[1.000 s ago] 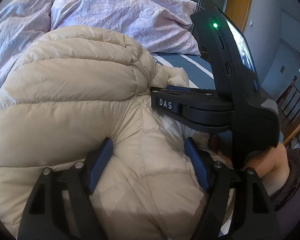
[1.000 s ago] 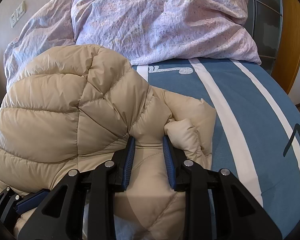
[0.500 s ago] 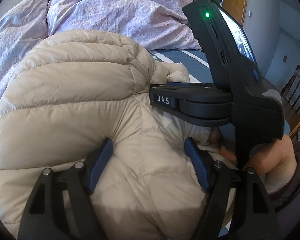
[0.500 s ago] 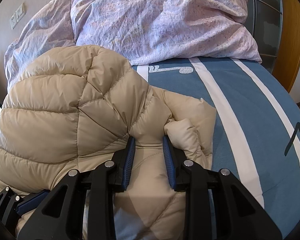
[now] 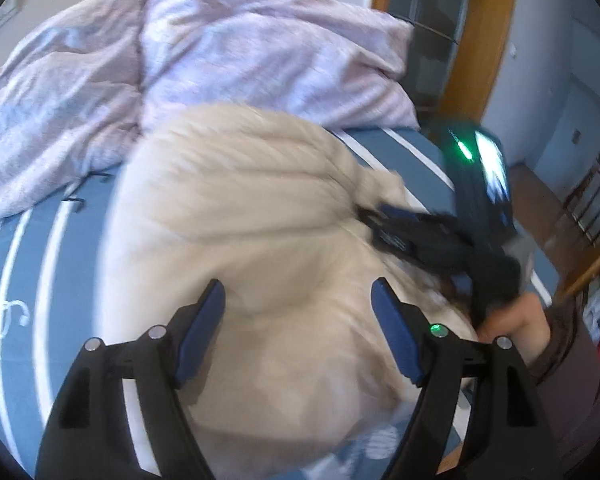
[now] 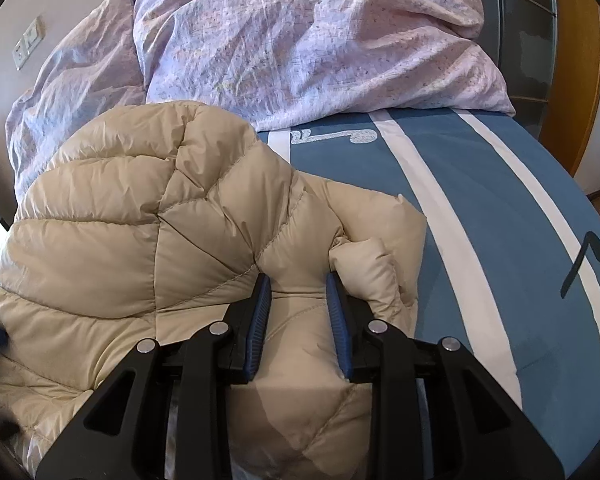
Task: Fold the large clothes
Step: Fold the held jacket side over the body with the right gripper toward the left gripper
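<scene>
A beige quilted puffer jacket (image 6: 148,248) lies bunched on the blue striped bed; it also shows, blurred, in the left wrist view (image 5: 260,240). My right gripper (image 6: 300,280) is shut on a fold of the jacket near its right edge. My left gripper (image 5: 298,292) is open and empty, held above the jacket's near part. The right gripper's body (image 5: 440,240) shows in the left wrist view at the jacket's right side, with the person's hand behind it.
A crumpled lilac duvet (image 6: 300,40) lies at the head of the bed (image 6: 480,200). A wooden door frame (image 5: 480,60) stands at the right. The bed's left part (image 5: 20,260) shows blue sheet with white stripes.
My left gripper has lifted and pulled back off the jacket, with the view swinging left and blurring. My right gripper has kept its hold and place.
</scene>
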